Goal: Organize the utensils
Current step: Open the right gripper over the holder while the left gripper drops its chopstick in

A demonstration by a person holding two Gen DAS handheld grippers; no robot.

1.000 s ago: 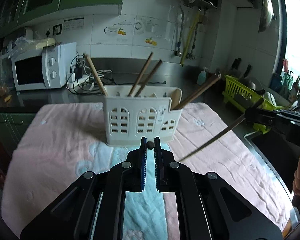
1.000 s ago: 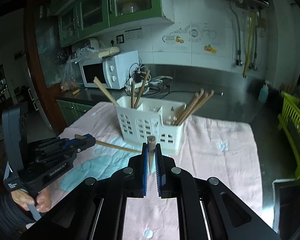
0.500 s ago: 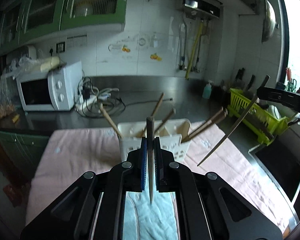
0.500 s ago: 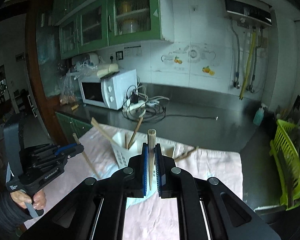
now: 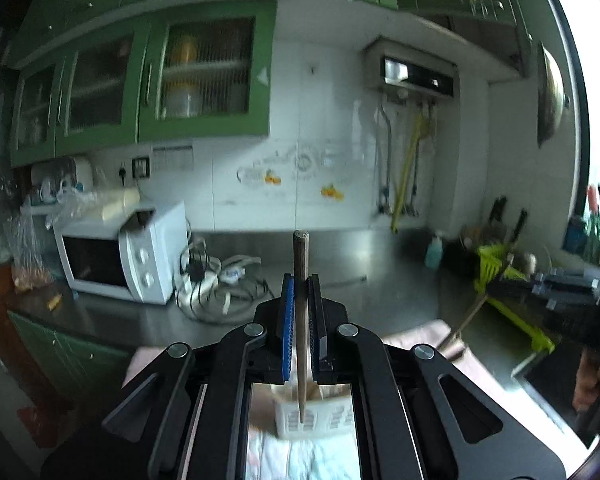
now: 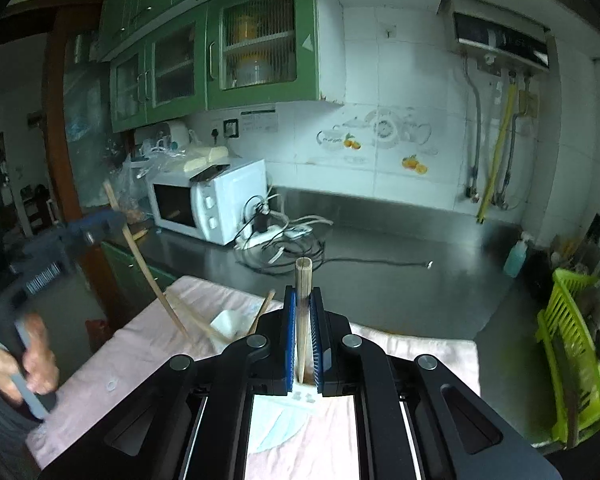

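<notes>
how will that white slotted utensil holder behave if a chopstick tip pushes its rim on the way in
The utensil holder looks like thin slotted plastic, so probably light. It stands loose on a soft pink cloth, so it would likely slide or rock. The chopsticks leaning out of it may make it tip more easily.

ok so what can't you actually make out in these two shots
- Utensil holder: left wrist view shows only a strip, hidden behind the left gripper; right wrist view shows a corner, hidden by the right gripper.
- Lower ends of both held chopsticks: too thin and blurred to place against the compartments.
- Green drying rack: contents smeared by motion blur.
</notes>
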